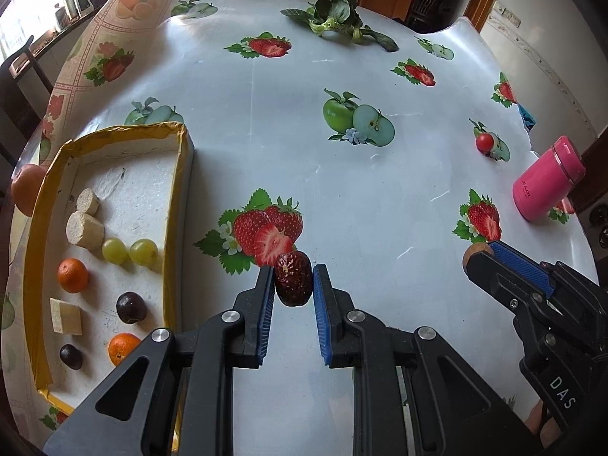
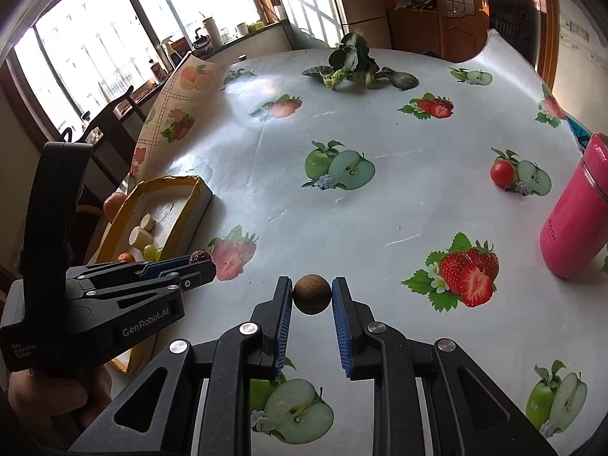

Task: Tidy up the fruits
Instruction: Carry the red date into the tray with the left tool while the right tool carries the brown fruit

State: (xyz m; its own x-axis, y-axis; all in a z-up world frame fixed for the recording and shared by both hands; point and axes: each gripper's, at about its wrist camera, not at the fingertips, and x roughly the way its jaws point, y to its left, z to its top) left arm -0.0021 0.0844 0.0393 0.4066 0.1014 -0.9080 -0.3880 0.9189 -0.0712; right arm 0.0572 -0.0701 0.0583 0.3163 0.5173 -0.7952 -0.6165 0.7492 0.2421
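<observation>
Two grips confirmed. My left gripper is clamped on a dark red wrinkled date, lifted just right of the yellow-rimmed white foam tray. My right gripper pinches a small round brown longan, farther right of that tray. Inside the tray: two green grapes, banana slices, two small oranges, dark plums. A cherry tomato sits well right of the tray.
</observation>
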